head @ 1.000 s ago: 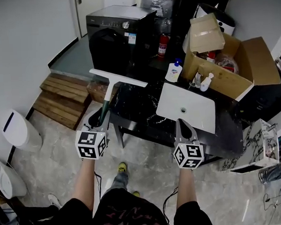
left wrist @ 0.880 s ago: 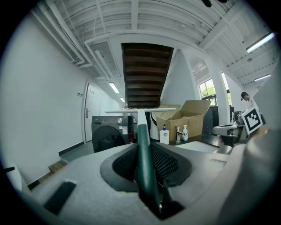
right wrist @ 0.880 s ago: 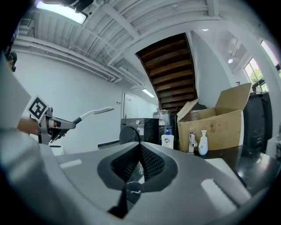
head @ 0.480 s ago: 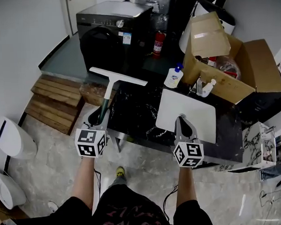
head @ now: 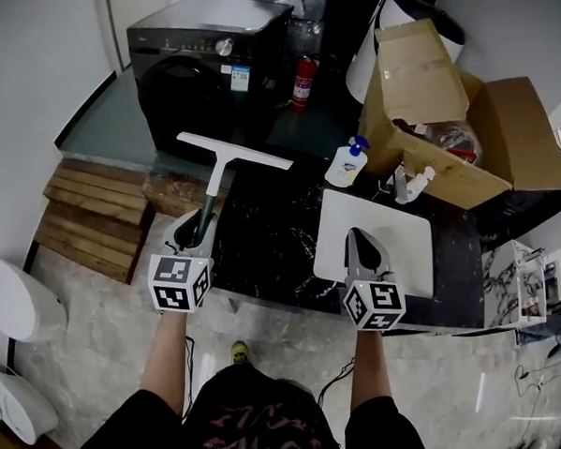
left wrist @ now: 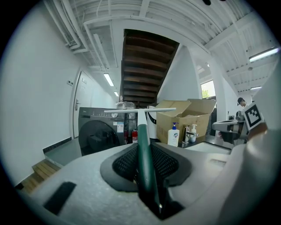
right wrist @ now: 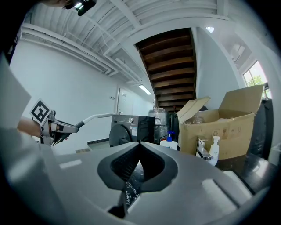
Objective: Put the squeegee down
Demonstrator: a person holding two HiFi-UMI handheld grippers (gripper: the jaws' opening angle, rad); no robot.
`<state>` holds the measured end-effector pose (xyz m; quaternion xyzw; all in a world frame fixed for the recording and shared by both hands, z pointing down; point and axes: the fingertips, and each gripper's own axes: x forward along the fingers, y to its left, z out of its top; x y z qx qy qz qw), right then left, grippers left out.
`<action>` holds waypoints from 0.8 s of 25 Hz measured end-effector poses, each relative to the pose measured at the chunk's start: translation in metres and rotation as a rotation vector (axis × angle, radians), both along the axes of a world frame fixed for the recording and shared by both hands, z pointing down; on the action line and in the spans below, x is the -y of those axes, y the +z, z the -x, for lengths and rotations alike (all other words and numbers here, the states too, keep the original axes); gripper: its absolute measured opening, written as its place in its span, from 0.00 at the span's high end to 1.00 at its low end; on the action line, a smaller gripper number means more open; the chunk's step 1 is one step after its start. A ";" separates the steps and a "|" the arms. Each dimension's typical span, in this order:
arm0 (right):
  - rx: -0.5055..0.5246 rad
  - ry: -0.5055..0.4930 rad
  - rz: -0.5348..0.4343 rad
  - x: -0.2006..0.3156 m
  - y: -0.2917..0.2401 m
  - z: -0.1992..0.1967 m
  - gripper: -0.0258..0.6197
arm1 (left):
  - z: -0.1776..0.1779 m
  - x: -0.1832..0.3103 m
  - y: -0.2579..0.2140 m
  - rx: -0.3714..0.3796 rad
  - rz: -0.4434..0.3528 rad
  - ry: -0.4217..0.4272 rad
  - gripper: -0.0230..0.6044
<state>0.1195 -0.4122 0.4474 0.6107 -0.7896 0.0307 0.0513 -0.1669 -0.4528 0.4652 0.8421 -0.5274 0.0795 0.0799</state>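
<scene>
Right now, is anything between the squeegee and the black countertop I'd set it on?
Nothing visible. The squeegee, clamped in the left gripper, hangs by the countertop's bare left edge; soap bottle and white sink sit further right.

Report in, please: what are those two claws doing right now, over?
Left gripper shut on green-handled white squeegee, held aloft by black marble counter. Right gripper shut, empty. Nothing blocks counter's left end.

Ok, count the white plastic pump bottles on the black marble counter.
2: a blue-capped one left of the brown cardboard box; a smaller one at its front. Others may hide inside.
</scene>
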 end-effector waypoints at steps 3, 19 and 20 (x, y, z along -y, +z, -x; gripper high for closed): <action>-0.006 0.011 0.007 0.012 0.002 -0.001 0.94 | -0.003 0.017 0.003 -0.009 0.012 0.015 0.81; 0.013 0.007 -0.024 0.048 -0.017 -0.042 0.94 | -0.045 0.049 -0.019 0.014 -0.005 0.011 0.81; 0.014 0.005 -0.025 0.050 -0.018 -0.045 0.94 | -0.047 0.051 -0.023 0.016 -0.011 0.006 0.81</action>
